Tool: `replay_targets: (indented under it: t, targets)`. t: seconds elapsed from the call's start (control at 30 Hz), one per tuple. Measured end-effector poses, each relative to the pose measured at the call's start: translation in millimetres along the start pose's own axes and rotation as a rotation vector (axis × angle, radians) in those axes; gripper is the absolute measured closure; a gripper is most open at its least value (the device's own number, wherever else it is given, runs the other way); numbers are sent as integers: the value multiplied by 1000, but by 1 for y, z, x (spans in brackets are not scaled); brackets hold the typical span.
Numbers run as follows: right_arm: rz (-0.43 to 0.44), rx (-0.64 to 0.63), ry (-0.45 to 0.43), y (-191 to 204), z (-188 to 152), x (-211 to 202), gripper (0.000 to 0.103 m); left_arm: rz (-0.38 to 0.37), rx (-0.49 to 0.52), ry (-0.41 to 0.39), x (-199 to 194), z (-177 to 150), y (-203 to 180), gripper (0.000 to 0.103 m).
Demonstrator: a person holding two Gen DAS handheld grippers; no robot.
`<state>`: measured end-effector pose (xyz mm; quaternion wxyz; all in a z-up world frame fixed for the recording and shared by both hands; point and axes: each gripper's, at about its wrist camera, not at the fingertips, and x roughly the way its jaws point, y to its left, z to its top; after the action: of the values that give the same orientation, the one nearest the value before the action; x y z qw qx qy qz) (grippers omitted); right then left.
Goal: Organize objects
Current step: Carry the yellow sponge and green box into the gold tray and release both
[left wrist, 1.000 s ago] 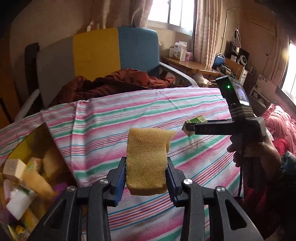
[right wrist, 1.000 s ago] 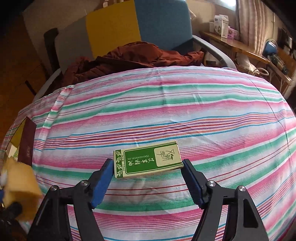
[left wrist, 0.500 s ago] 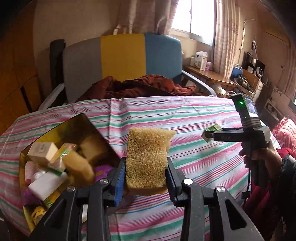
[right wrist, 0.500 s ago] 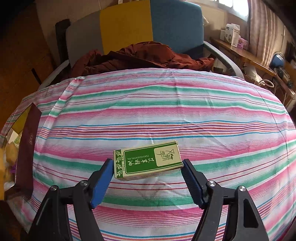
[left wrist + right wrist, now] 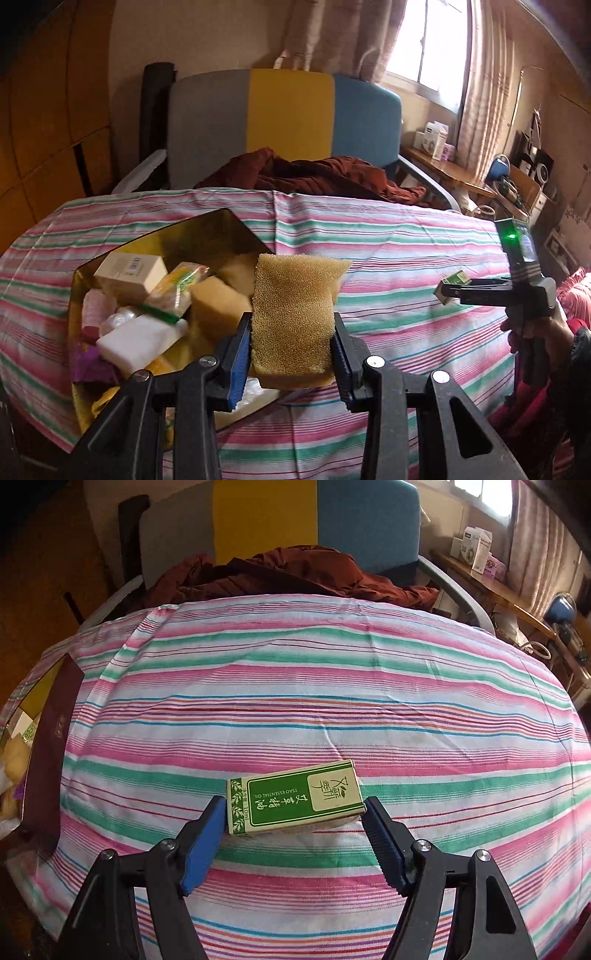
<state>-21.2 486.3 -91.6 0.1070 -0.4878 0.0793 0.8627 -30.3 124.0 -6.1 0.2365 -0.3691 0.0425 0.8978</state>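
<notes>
On the striped cloth [image 5: 406, 258] sits a gold box [image 5: 92, 266], already full of soaps and sponges. The left gripper [image 5: 291, 354] squeezes a yellow sponge [image 5: 295, 314] beside the box. The right gripper [image 5: 295, 823] pinches a small green box [image 5: 295, 797] above the cloth. Both still need putting away.

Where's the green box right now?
In the right wrist view the green box is clamped in the right hand-held gripper above the striped cloth, well right of the bin.
</notes>
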Motion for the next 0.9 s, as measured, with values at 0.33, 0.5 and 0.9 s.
replay_targets:
  t: [0.33,0.5,0.9]
  targets:
    - [167,-119,-85,95,5,-42,29,19,-175,-28,-22,-8,75,64]
    - [301,-222,-140,163,5,-69,28,30,-342,-49,-42,-17,137,64]
    - [528,-399,-75,290,-21,-74,28,-18,-447,-43,-40,-15,172,64]
